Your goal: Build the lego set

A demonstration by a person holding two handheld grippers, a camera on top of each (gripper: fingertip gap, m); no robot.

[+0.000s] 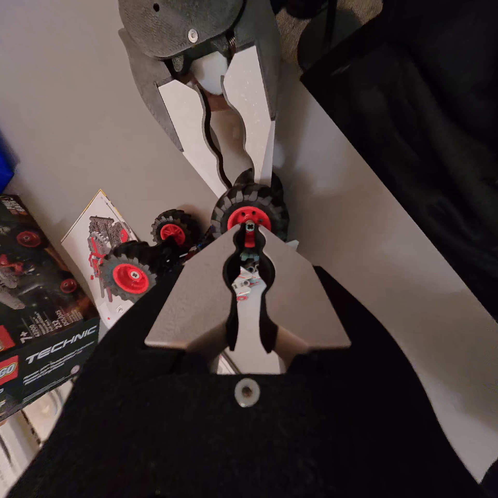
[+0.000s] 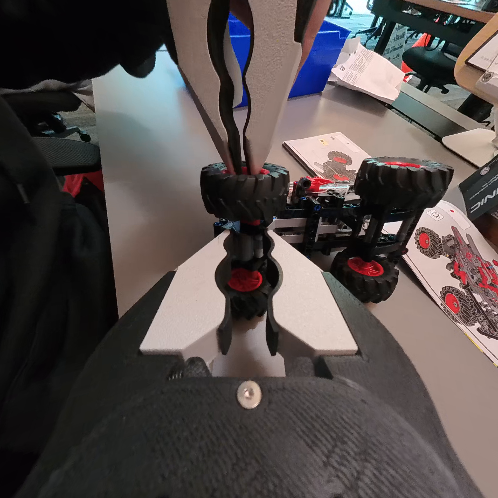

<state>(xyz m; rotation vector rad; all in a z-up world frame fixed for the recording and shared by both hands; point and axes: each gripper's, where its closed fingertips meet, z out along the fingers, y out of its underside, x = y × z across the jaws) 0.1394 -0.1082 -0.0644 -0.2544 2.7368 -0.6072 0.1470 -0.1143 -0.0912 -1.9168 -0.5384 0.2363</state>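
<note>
While the right gripper point(image 2: 246, 231) pinched the axle under the top wheel point(image 2: 244, 192), nearly closed, the left gripper point(image 2: 239, 164) pressed closed tips into the hub; the truck point(image 2: 336, 223) lay sideways on the table point(image 2: 151, 161). Next, likely a straight push seating the wheel.

An open office: long grey desk point(image 2: 167, 140), black wheeled office chairs point(image 2: 431, 62) (several), further wooden-topped desks point(image 2: 442, 8) behind.
</note>
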